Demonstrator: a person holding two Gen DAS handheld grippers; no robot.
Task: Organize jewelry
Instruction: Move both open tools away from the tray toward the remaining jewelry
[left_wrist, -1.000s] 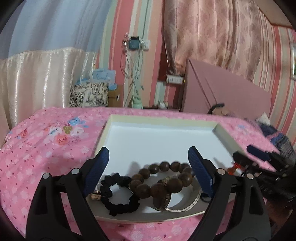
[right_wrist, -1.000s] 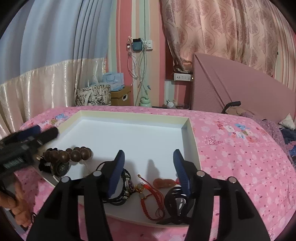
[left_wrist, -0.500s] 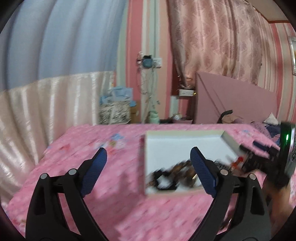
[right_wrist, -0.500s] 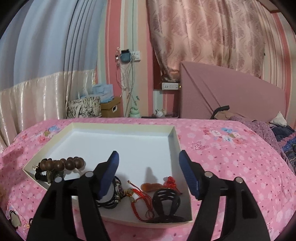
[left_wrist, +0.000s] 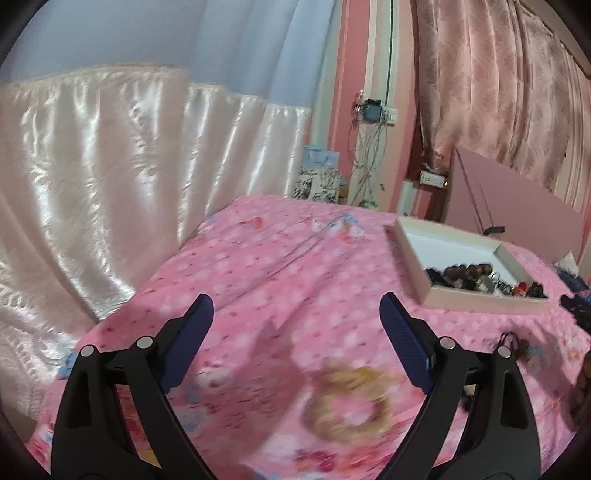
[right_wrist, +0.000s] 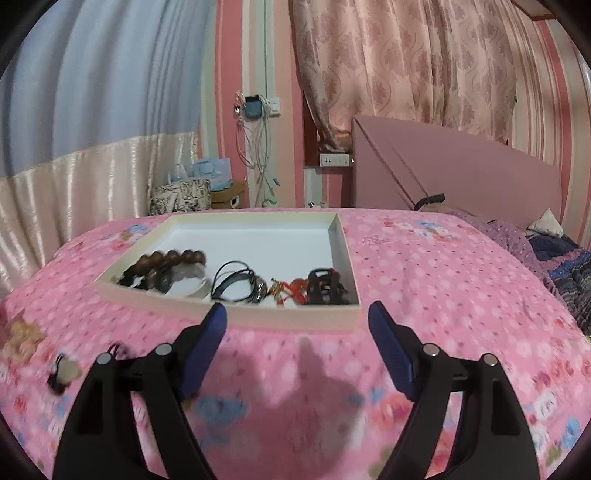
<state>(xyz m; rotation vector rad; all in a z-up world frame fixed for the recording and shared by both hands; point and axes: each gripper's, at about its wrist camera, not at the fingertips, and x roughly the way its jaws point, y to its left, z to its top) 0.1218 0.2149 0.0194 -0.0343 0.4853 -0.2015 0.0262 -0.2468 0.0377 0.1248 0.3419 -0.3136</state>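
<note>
The left gripper (left_wrist: 295, 317) hangs over the bedspread (left_wrist: 280, 258), jaws spread wide, holding nothing; the right gripper (right_wrist: 297, 325) likewise gapes empty before the tray (right_wrist: 295, 320) of jewelry (right_wrist: 240, 282).

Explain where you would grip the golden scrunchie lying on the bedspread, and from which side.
Grip one side of the scrunchie's soft ring, coming down from above with the open left gripper. It lies flat on the bedspread, so one finger could go in the centre hole, one outside. It is blurred, so details are uncertain.
</note>
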